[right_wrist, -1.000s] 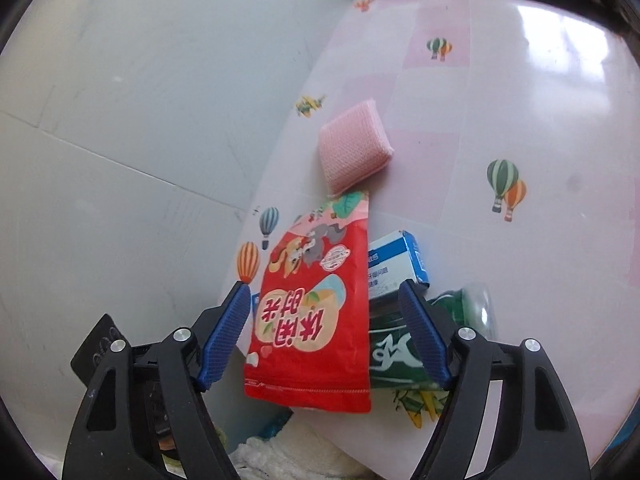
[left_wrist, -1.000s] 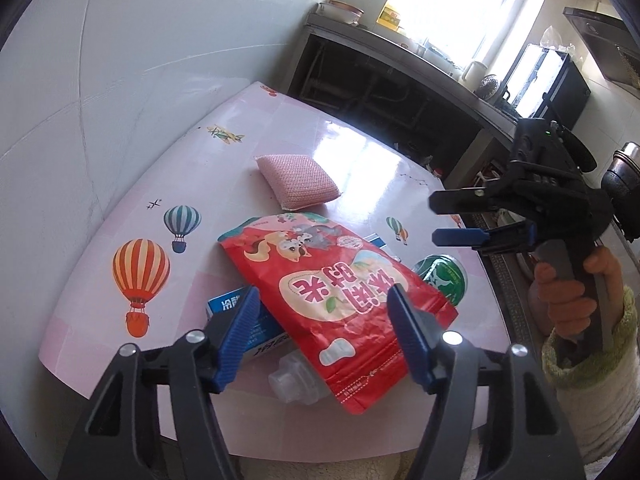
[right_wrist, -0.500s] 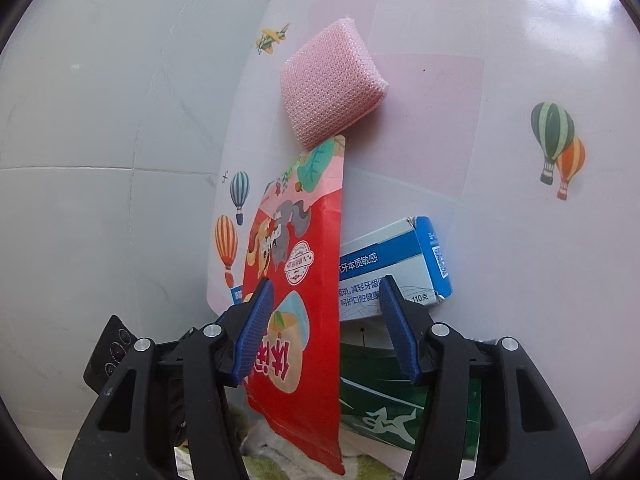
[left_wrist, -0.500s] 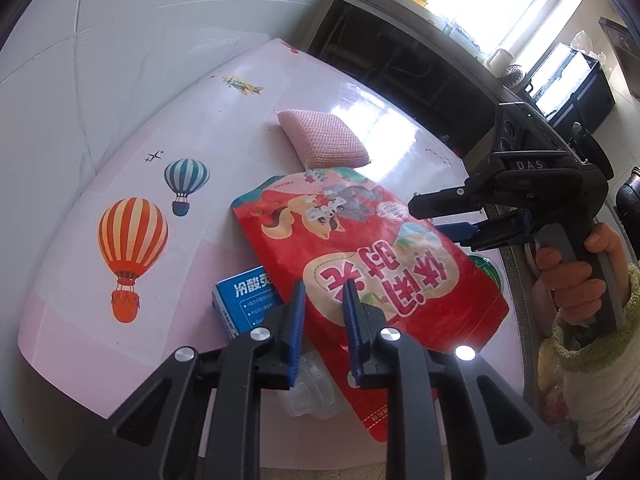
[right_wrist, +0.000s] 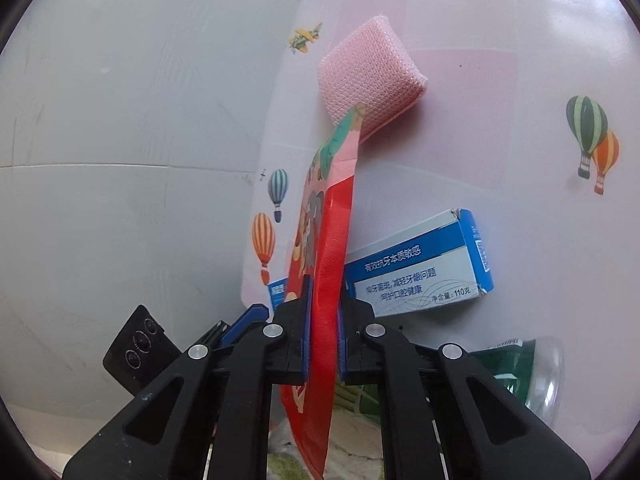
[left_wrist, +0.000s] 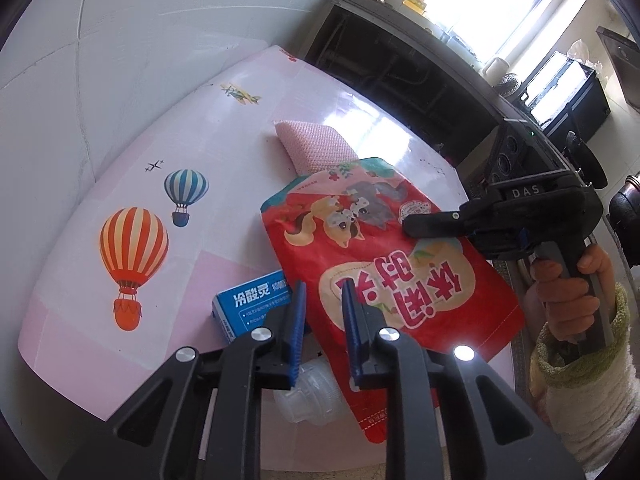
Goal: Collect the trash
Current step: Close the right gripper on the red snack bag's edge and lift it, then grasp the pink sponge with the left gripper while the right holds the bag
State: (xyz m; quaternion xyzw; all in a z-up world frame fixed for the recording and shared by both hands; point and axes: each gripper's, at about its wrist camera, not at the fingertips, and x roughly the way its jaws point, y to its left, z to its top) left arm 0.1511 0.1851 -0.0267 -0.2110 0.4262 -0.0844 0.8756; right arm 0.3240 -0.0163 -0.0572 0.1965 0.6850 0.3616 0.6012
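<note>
The red snack bag (left_wrist: 384,256) sits near the front edge of the pink table (left_wrist: 120,184), partly lifted off it and lying over the other trash. Its long axis runs from the table's near edge toward the pink sponge (left_wrist: 316,146), its printed cat-and-fox end pointing at the sponge and overlapping it. The left gripper (left_wrist: 322,312) pinches the bag's near edge, its blue pads close together on the foil. The right gripper (right_wrist: 322,328) has just been closing and now clamps the bag's side edge between its pads, so that in its own view the bag stands edge-on. A blue toothpaste box (right_wrist: 420,268) lies under the bag, crosswise to it. A green-labelled bottle (right_wrist: 532,376) lies at the near edge.
</note>
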